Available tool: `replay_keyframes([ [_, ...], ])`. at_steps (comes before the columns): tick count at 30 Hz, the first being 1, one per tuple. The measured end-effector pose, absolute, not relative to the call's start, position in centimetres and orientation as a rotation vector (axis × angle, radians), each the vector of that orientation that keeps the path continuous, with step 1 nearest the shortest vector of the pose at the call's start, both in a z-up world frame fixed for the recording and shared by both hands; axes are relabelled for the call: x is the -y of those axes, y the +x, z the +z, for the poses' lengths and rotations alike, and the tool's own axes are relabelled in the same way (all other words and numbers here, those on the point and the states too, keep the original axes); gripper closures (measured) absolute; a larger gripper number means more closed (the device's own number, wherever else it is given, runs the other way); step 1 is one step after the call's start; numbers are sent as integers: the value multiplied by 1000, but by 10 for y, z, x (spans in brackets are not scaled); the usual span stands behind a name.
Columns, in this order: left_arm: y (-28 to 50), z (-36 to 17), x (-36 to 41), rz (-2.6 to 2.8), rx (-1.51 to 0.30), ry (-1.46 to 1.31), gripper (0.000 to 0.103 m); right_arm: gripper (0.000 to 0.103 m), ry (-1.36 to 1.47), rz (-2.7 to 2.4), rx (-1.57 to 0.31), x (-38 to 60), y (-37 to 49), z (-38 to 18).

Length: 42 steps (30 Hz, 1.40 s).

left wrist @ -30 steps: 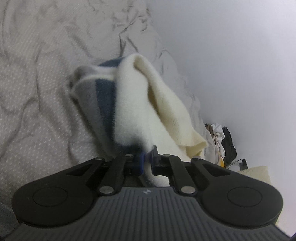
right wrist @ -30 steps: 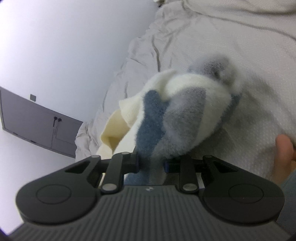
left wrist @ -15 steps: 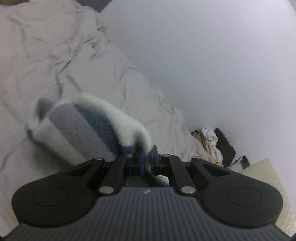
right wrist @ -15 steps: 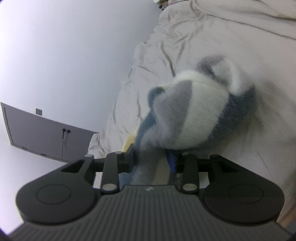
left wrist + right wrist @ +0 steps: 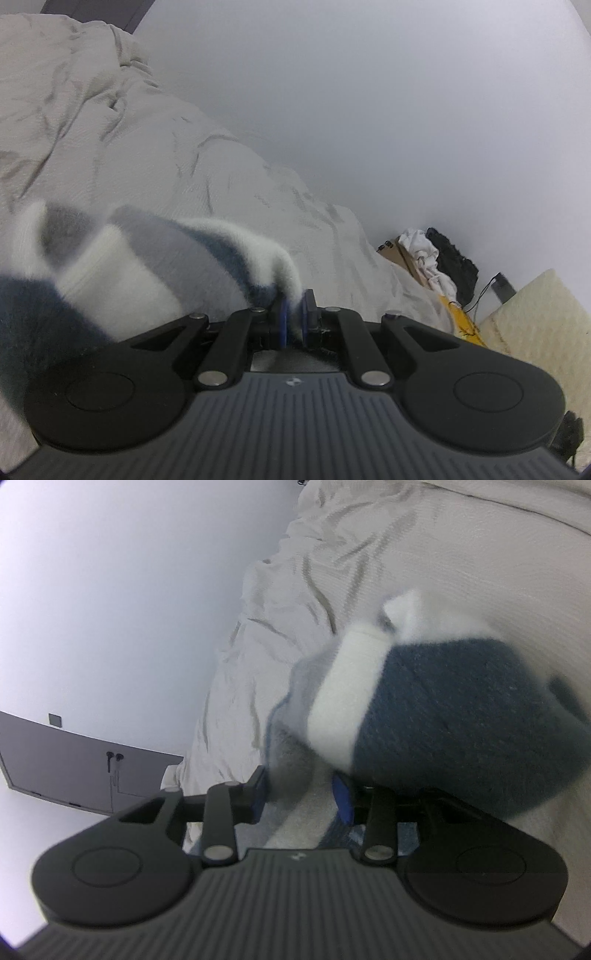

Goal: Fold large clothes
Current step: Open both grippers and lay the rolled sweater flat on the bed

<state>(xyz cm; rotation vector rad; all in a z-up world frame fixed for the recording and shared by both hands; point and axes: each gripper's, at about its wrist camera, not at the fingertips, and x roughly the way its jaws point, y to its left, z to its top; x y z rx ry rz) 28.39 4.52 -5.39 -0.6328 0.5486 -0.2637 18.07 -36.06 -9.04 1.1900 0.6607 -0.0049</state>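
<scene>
A fluffy garment with white, grey and blue stripes hangs over the bed. My left gripper is shut on a white edge of it, and the cloth trails away to the left. In the right wrist view the same garment bunches to the right of my right gripper. Its jaws stand apart with cloth lying between them, and the right blue pad touches the fabric. The image is blurred by motion.
A rumpled light bedsheet covers the bed along a white wall. A pile of clothes and a box lie at the bed's far end. A dark panel hangs on the wall.
Both grippers swung up and the garment dropped lower and spread out sideways. My right gripper's jaws have opened from shut on the cloth. The left stays shut on it.
</scene>
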Motion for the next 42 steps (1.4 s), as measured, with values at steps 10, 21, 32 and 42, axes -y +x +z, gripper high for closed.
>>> replay_keyframes([
  [10, 327, -90, -49, -260, -595, -592, 93, 63, 1184, 47, -623, 371, 211, -115],
  [21, 272, -47, -11, -279, -552, -290, 34, 43, 782, 161, -571, 331, 190, -63],
  [32, 254, -59, -5, -157, -557, -122, 34, 27, 296, 69, -596, 286, 200, -62],
  [42, 289, -78, -20, -104, -593, -154, 35, 26, 255, 23, -623, 288, 232, -84],
])
